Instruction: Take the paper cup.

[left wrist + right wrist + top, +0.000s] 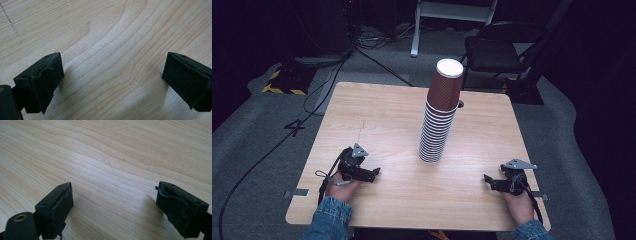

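Both grippers rest low on the table (377, 107), jaws spread wide with bare wood between them. Left gripper (376, 173) sits at about 8 o'clock from the stack of cups (441, 112); right gripper (487, 179) at about 4 o'clock. Neither touches the stack. Stack stands near table centre, long axis upright but leaning a little, its top cup tipped toward 1 o'clock. From my left gripper (112, 72) the stack lies ahead and to the right; from my right gripper (115, 200), ahead and to the left. Gaps look near equal; left perhaps slightly nearer the base. My read: the top cup is high, so either hand must rise well before closing in.
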Motion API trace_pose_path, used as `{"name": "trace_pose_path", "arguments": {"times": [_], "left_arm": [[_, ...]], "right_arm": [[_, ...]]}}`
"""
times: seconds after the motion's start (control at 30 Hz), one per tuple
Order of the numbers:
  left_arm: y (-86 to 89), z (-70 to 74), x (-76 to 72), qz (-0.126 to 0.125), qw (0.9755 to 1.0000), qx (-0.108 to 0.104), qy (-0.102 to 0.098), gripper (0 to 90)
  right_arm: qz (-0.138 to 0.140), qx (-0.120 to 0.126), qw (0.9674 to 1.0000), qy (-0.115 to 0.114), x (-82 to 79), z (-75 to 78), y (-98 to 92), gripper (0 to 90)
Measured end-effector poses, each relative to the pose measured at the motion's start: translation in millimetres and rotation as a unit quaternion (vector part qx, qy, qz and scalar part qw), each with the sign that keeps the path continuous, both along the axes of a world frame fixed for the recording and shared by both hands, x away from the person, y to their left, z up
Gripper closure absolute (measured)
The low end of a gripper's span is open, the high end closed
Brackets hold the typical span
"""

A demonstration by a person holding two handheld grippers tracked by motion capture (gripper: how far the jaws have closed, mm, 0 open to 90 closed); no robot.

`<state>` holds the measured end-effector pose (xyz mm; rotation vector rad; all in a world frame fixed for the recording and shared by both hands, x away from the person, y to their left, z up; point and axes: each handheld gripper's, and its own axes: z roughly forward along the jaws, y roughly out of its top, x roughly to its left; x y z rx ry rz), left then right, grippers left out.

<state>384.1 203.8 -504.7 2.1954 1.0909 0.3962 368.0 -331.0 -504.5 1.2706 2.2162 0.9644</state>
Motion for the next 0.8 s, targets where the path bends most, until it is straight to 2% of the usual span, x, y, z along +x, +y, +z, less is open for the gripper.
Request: {"name": "trace_pose_path", "arguments": {"times": [0.17, 0.2, 0.3, 0.37, 0.43, 0.5, 0.53, 0.73, 0.8], "left_arm": [[-0.7, 1.0, 2.2, 0.001, 1.0000, 0.002, 0.002, 3.1], [-1.5, 1.3, 2.7, 0.003, 0.9999, -0.008, 0.008, 3.1], [-2.1, 3.4, 4.1, 0.000, 0.9997, -0.023, 0.009, 3.8], [-1.6, 8.1, 4.3, -0.002, 0.9991, -0.043, 0.006, 3.8], [-3.1, 17.1, 6.5, -0.007, 0.9980, -0.061, 0.013, 2.6], [-6.6, 28.6, 7.5, -0.017, 0.9963, -0.084, 0.001, 0.9], [-10.8, 37.4, 7.7, -0.032, 0.9943, -0.101, -0.004, 0.8], [-26.9, 67.0, 9.8, -0.079, 0.9876, -0.132, -0.032, 0.0], [-30.8, 77.7, 11.9, -0.094, 0.9842, -0.145, -0.040, 0.0]], "right_arm": [[-0.001, 0.000, 1.0000, -0.001, 0.1, 0.0, -0.1, 14.6], [-0.001, 0.000, 1.0000, 0.000, 0.0, 0.0, 0.0, 14.6], [-0.001, 0.000, 1.0000, 0.000, 0.0, 0.0, 0.0, 14.7], [0.000, 0.000, 1.0000, 0.000, -0.1, 0.0, 0.0, 14.9], [0.000, 0.000, 1.0000, 0.000, -0.1, 0.0, 0.0, 14.9], [0.003, 0.000, 1.0000, -0.001, 0.2, 0.0, 0.0, 14.8], [0.003, -0.001, 1.0000, -0.001, 0.3, 0.0, 0.1, 14.6], [0.005, -0.001, 1.0000, -0.001, 0.5, -0.1, 0.3, 14.4], [0.007, -0.001, 1.0000, -0.001, 0.4, -0.1, 0.1, 14.4]]}}
